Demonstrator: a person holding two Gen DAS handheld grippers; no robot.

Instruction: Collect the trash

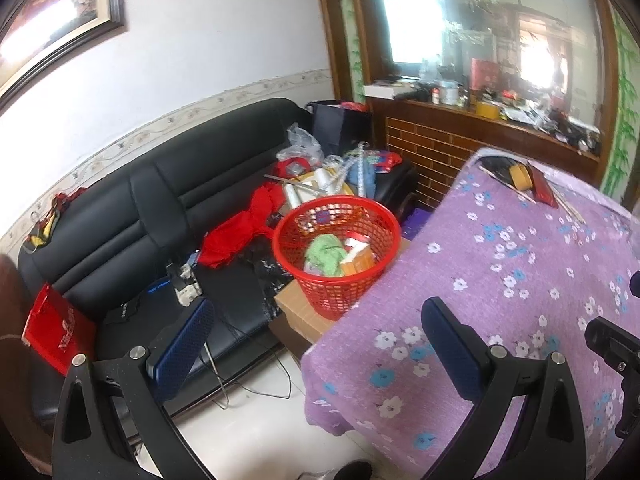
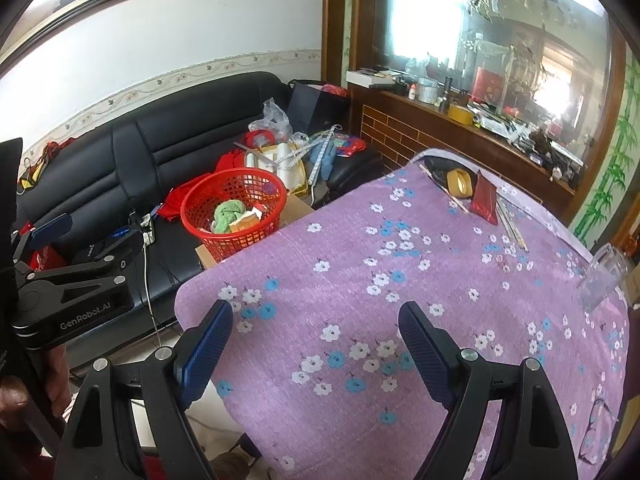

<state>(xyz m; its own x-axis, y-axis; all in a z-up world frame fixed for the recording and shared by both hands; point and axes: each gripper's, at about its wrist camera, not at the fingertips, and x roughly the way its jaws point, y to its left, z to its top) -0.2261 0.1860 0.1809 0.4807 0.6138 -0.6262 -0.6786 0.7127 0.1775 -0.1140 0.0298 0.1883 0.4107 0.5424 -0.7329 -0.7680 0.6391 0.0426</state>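
A red mesh basket (image 1: pixel 337 251) stands on a cardboard box (image 1: pixel 296 308) beside the table; it holds a green crumpled wad (image 1: pixel 325 254) and orange and white packaging. It also shows in the right wrist view (image 2: pixel 234 210). My left gripper (image 1: pixel 316 312) is open and empty, held over the table's left edge just short of the basket. My right gripper (image 2: pixel 316 320) is open and empty above the purple flowered tablecloth (image 2: pixel 400 280). The left gripper also shows at the left of the right wrist view (image 2: pixel 56 224).
A tape roll (image 2: pixel 459 182), a red packet (image 2: pixel 485 197) and thin sticks (image 2: pixel 510 224) lie at the table's far end. A clear glass mug (image 2: pixel 604 276) stands at the right edge. A black sofa (image 1: pixel 140 208) with clutter stands behind the basket. A wooden cabinet (image 1: pixel 440 140) is at the back.
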